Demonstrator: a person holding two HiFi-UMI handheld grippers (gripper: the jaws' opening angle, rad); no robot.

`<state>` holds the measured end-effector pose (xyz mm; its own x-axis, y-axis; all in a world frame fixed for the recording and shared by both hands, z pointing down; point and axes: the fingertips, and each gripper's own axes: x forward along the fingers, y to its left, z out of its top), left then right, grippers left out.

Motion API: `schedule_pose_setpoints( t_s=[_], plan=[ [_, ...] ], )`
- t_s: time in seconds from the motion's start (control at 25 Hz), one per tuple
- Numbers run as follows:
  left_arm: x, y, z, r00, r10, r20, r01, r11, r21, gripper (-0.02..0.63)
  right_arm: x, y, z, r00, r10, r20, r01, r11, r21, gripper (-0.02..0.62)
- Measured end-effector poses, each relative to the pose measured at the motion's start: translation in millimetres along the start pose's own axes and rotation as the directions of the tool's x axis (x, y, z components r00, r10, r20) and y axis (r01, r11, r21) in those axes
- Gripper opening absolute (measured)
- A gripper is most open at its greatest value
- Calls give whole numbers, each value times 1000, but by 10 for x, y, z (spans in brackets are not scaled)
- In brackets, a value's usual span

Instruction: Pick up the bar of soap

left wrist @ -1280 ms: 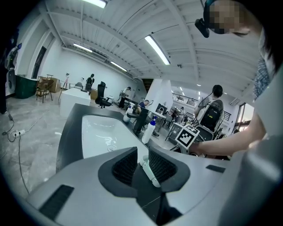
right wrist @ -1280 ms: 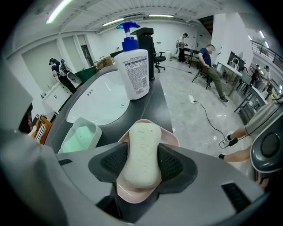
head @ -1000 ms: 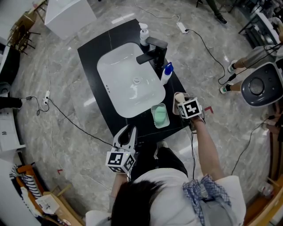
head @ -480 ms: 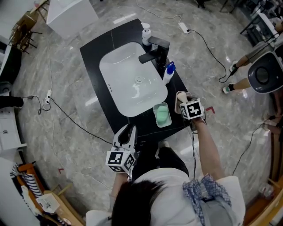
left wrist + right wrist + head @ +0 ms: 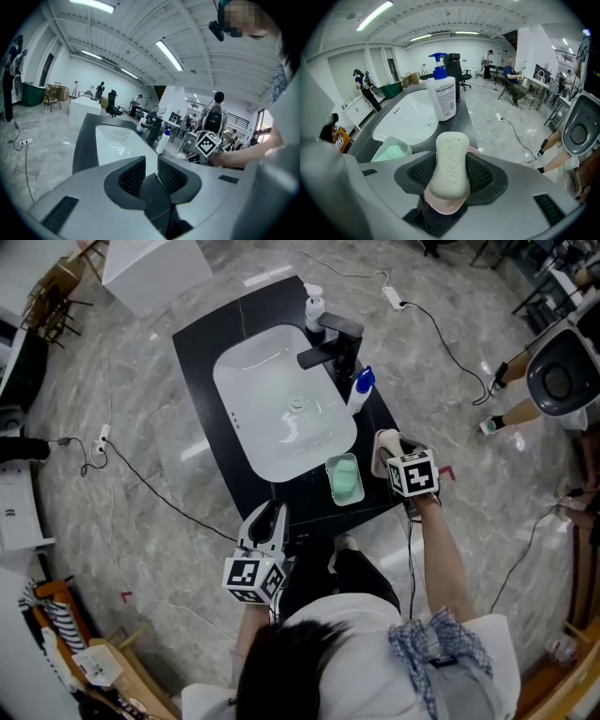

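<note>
Bar of soap (image 5: 450, 157) stays clamped in the right tool (image 5: 450, 172); left tool (image 5: 151, 165) stays slightly apart and empty.

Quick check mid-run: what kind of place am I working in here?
Probably an open lab or workshop hall, not a real bathroom: the sink sits in a lone black counter on a stone-look floor, cables trail around it, and people sit at desks under strip lights.

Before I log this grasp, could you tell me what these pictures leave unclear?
- Right gripper view: pink object under the bar of soap, mostly covered by soap and the right gripper tongs; unidentifiable.
- Right gripper view: pump bottle label print, too small.
- Head view: the grip itself, hidden behind the marker cube.
</note>
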<state>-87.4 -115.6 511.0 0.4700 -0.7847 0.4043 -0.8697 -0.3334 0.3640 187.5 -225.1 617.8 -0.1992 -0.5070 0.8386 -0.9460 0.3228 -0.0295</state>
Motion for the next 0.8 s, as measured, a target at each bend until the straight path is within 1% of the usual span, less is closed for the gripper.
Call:
schedule_pose_setpoints(
  t_s=[0.2,0.48,0.64,0.8],
  plan=[
    [-63,-14,-9,1000,8,8,-8,1000,0,84,-75,128,16,1000,7,6,-7,1000,-30,212],
    [-179,25,-43,999,28,21,-28,1000,3,84,-211,461,101,998,54,43,-52,997,-50,212],
    [-254,99,-64,998,49,30,-49,999,-3,84,-298,760,199,995,89,51,-82,989,-127,212],
    [-321,170,-78,997,68,36,-69,998,2,84,-369,1095,250,989,142,49,-132,977,-166,212]
  ],
)
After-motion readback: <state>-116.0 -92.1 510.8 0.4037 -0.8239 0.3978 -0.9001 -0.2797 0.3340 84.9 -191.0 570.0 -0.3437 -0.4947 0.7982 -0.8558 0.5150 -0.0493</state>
